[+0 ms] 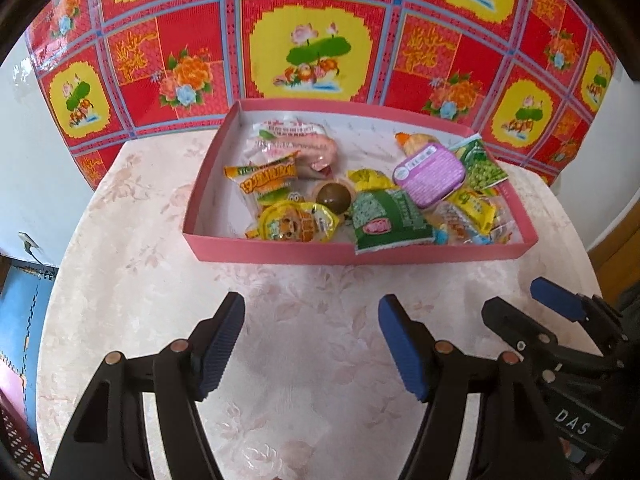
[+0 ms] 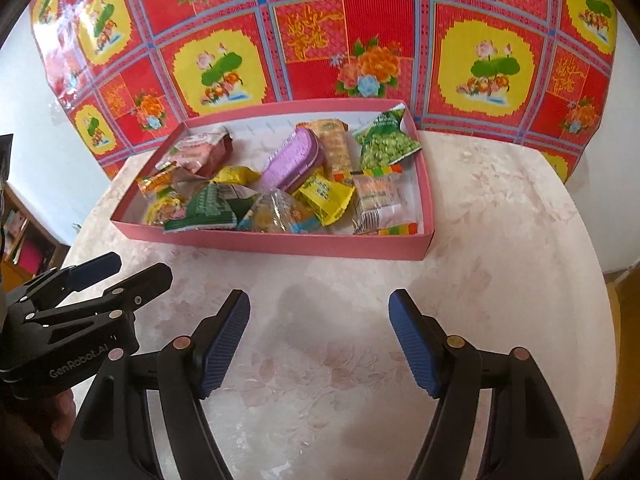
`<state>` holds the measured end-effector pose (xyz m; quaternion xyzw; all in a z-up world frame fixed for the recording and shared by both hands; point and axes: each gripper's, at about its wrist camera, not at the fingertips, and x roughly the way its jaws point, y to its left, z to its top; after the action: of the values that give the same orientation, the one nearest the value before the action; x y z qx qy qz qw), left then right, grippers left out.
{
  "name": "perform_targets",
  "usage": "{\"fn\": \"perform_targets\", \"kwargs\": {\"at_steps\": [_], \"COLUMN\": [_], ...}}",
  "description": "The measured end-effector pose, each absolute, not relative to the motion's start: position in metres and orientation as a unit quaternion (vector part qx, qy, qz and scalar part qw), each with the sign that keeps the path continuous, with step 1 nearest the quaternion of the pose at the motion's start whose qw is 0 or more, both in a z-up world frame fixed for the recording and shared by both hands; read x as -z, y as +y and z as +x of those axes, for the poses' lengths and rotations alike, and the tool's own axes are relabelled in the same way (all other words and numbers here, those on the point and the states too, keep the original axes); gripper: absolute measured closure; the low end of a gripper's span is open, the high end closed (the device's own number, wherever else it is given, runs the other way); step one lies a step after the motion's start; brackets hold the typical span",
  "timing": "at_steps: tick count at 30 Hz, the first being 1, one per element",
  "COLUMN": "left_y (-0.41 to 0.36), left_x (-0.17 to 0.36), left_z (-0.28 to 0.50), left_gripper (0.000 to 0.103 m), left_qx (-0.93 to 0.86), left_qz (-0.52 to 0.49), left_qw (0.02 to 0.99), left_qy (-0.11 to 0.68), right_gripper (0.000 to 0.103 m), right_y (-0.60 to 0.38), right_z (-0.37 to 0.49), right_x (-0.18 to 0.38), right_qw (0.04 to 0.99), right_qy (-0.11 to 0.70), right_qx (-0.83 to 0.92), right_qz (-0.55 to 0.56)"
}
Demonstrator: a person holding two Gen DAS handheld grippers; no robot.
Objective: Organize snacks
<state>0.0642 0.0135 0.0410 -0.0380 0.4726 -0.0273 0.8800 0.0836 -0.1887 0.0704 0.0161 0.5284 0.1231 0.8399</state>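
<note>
Snacks [image 1: 352,200] sit in a pile inside the pink box [image 1: 280,250], and the box sits on the round table [image 1: 132,264]. On the near side of the box, the left gripper [image 1: 312,346] hangs over the bare table with its blue fingers [image 1: 222,344] spread wide and nothing between them. The right gripper [image 2: 320,344] is close beside it, also in front of the box, spread wide and holding nothing. Inside the box, a green packet [image 1: 384,220] lies at the near wall. A purple tub [image 1: 430,176] lies farther in. Behind the box hangs a red flowery cloth [image 1: 312,40].
</note>
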Motion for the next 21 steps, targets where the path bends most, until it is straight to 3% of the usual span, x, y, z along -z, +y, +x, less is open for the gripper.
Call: {"fn": "perform_targets", "kwargs": {"at_steps": [21], "left_y": [0.011], "left_x": [-0.027], "left_z": [0.072], "left_gripper": [0.029], "left_qx": [0.015], "left_qz": [-0.015], "left_qw": [0.885], "left_qy": [0.466], "right_gripper": [0.028], "right_y": [-0.176], "right_z": [0.08], "right_x": [-0.049], "right_qw": [0.855], "right_qy": [0.51], "right_qx": [-0.087], "right_qz": [-0.036]}}
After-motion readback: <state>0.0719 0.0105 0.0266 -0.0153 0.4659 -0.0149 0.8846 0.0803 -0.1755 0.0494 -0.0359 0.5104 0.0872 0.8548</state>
